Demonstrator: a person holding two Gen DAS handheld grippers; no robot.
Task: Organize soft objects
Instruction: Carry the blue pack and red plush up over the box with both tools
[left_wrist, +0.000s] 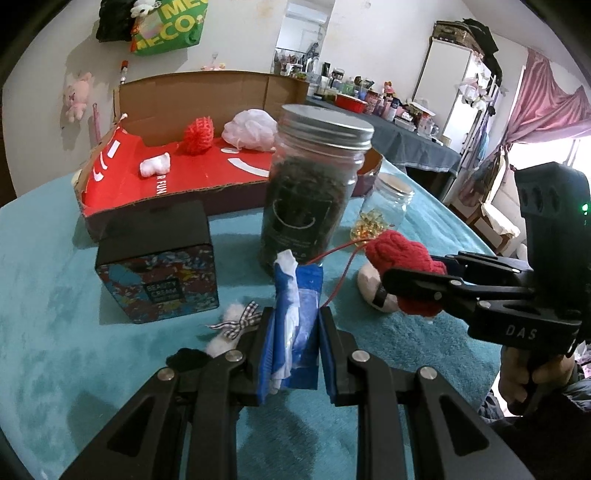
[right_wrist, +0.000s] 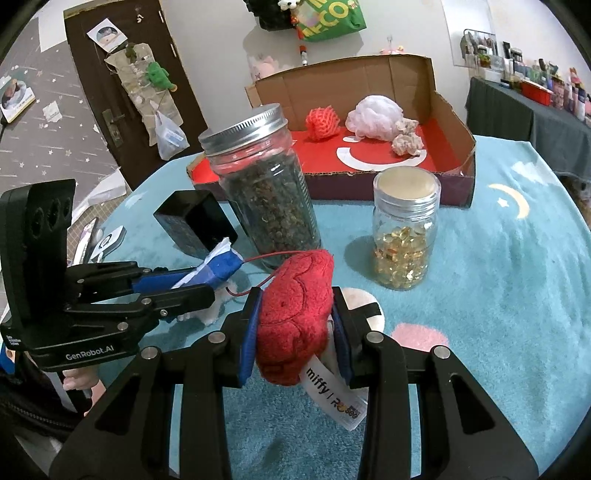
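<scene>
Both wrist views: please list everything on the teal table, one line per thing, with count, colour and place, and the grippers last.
Shallow cardboard box: one, brown with red floor, far side of the table.
Red mesh ball: one, inside the box.
Pale pink bath pouf: one, inside the box.
Tall glass jar with metal lid: one, dark dried contents, table centre.
Small glass jar: one, gold pieces inside, beside the tall jar.
Black patterned box: one, near the tall jar.
Blue-and-white packet: one, in the left gripper.
Red plush piece: one, tagged, in the right gripper.
Left gripper: black, shut on the packet.
Right gripper: black, shut on the plush.
</scene>
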